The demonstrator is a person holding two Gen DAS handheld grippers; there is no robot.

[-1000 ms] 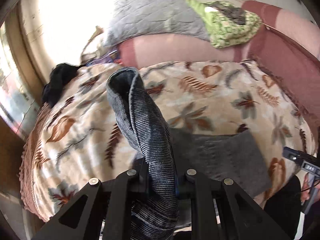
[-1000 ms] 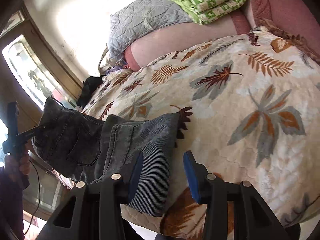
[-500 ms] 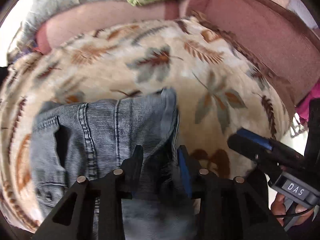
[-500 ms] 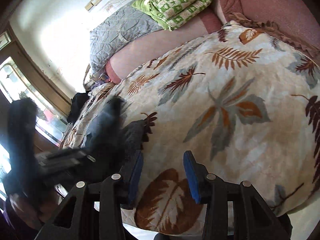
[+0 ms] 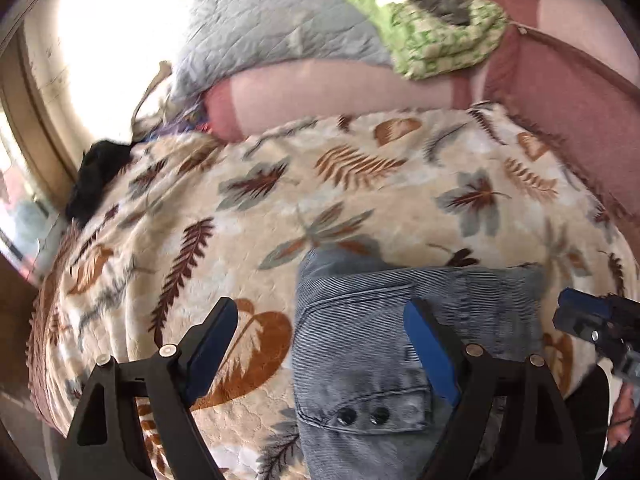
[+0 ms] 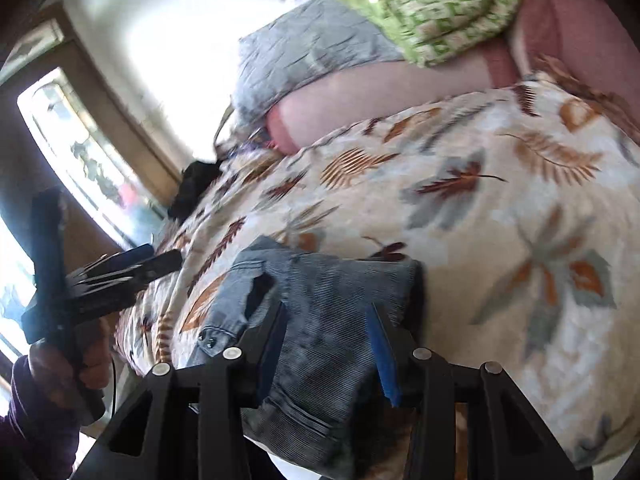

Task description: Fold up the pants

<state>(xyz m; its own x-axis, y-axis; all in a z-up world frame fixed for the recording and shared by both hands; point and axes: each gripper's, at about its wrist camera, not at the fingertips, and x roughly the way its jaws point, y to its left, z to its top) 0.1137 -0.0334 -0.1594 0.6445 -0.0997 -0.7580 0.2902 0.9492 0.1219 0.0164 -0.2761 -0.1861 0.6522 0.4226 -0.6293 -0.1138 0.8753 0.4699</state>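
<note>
At the far left of the left wrist view a dark garment (image 5: 98,176) is seen bunched at the edge of the leaf-patterned blanket (image 5: 240,216), beside a bright window whose glare washes out the wall. No container is to be seen; the only thing that bears others is the bed, on which the blanket is spread. The left gripper (image 5: 320,344) is held above it with its jaws opening wide – nothing is pressed between the pads, though the pants (image 5: 380,320) lie partly in the gap. The pants are laid as a folded grey-blue denim bundle near the blanket's near edge, a buttoned flap facing the camera; their lower part is cut off by the frame. Behind, a grey quilted pillow (image 5: 280,36) and a green patterned cloth (image 5: 440,40) are piled against a reddish headboard (image 5: 560,92).

In the right wrist view the left gripper (image 6: 132,264) and the hand (image 6: 72,364) around its handle are blurred. The right gripper (image 6: 328,344) is held part-open just over the pants (image 6: 320,288) – whether its pads touch the denim cannot be told, as the bundle's near end is hidden behind the fingers.
</note>
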